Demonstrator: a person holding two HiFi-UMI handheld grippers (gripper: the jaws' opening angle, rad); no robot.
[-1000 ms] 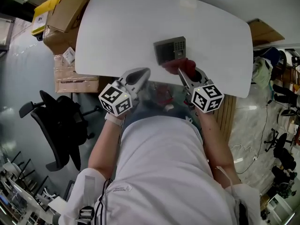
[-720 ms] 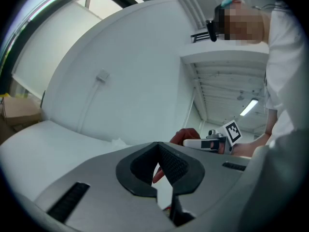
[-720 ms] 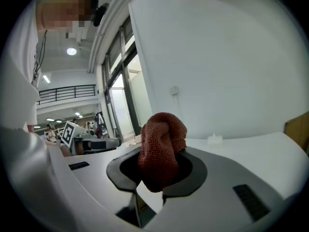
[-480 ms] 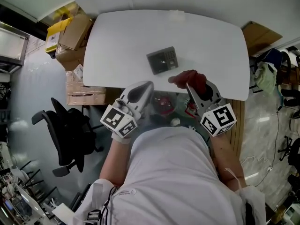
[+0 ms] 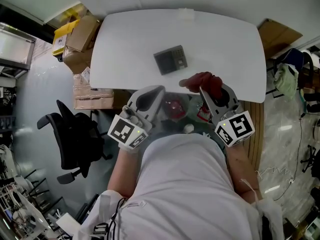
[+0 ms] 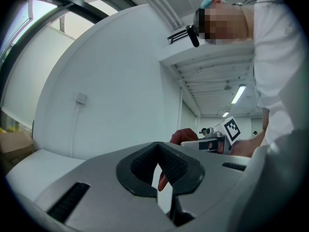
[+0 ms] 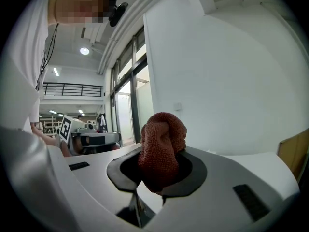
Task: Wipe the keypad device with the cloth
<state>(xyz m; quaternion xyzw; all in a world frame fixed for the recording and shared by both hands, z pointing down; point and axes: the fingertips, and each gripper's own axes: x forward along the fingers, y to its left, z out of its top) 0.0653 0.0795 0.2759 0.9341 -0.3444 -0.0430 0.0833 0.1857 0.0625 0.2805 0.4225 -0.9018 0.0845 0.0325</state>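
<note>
The right hand-held gripper (image 5: pixel 207 91) is clamped on a bunched rust-red cloth (image 5: pixel 200 81), which hangs at the near edge of the white tabletop (image 5: pixel 225 39). The dark keypad device (image 5: pixel 170 60) lies flat near the tabletop's middle, apart from both grippers. The left hand-held gripper (image 5: pixel 151 94), just off the near edge, has its jaws pressed together with nothing between them

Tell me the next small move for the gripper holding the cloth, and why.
Probably carry the right gripper forward and a little left, then down onto the keypad device. Its jaws are shut on the red cloth, but in the head view the cloth sits at the near edge of the white table, short of the device, which nothing touches.
</note>
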